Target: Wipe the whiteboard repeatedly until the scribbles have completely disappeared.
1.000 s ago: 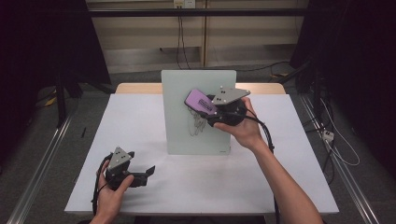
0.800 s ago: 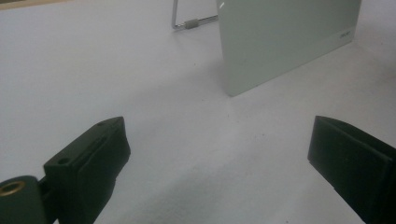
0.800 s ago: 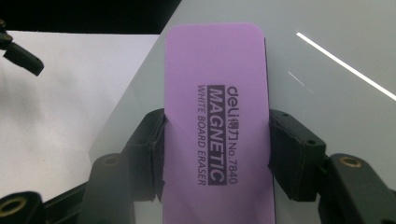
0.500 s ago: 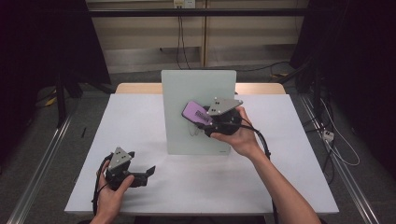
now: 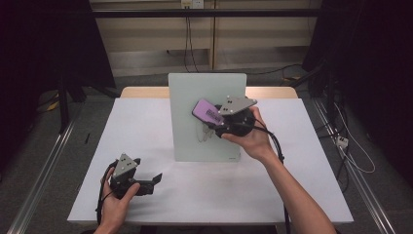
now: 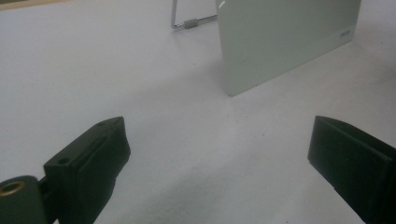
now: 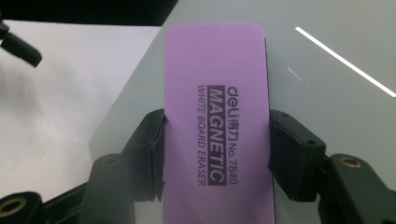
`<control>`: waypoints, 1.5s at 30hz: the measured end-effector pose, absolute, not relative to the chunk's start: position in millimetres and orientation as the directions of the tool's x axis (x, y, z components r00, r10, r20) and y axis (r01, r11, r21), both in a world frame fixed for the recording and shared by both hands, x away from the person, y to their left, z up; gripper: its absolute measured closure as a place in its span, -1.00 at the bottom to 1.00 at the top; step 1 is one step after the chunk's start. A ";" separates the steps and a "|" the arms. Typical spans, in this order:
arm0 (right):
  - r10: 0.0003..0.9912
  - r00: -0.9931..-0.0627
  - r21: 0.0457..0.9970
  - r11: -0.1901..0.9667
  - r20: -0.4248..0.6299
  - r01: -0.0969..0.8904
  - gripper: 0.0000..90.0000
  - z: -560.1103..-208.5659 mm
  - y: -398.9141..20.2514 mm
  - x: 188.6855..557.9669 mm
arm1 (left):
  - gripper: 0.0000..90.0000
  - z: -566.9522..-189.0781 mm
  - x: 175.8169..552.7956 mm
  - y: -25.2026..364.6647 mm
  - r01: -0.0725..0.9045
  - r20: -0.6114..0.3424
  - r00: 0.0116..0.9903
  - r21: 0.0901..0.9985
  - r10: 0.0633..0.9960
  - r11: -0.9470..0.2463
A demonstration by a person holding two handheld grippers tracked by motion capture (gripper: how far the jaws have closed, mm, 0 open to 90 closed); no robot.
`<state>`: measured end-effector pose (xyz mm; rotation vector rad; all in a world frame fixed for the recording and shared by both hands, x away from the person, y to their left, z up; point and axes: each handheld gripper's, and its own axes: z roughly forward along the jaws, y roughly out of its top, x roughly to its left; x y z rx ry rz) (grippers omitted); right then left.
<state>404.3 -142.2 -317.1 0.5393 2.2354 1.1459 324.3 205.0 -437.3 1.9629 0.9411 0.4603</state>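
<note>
A pale glass whiteboard (image 5: 195, 92) stands upright in the middle of the white table (image 5: 292, 195). My right gripper (image 5: 214, 117) is shut on a purple magnetic whiteboard eraser (image 5: 206, 111) and holds it against the board's face, just above some faint marks (image 5: 202, 132). In the right gripper view the eraser (image 7: 217, 93) sits lengthwise between the jaws of that gripper (image 7: 217, 140), with the board (image 7: 327, 70) behind it. My left gripper (image 5: 150, 181) rests low on the table at the front left, open and holding nothing. Its jaws (image 6: 219, 154) stand wide apart, facing the board's lower corner (image 6: 280, 46).
A wire stand leg (image 6: 189, 23) props the board from behind. Cables trail from both grippers (image 5: 275, 146). Dark floor, rails and loose cords (image 5: 341, 141) surround the table.
The right gripper slid the eraser down and left across the board, then back up a little. The left gripper stayed where it was.
</note>
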 end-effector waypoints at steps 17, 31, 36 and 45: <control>0.627 -0.703 0.840 0.538 -0.336 0.079 -0.07 -296.5 -149.8 408.2 | -0.89 -437.4 324.6 204.8 0.435 -0.039 0.643 0.840 0.764 -0.324; 0.570 -0.752 0.812 0.578 -0.333 0.079 -0.07 -329.7 -131.9 399.7 | -0.89 -438.8 324.9 203.0 0.443 -0.051 0.647 0.837 0.761 -0.321; 0.548 -0.769 0.795 0.600 -0.329 0.087 -0.07 -340.9 -125.5 396.1 | -0.89 -438.6 325.0 203.4 0.440 -0.047 0.647 0.839 0.761 -0.321; 0.515 -0.799 0.775 0.624 -0.312 0.099 -0.07 -361.7 -117.9 390.7 | -0.89 -438.2 325.1 203.4 0.440 -0.045 0.645 0.838 0.762 -0.323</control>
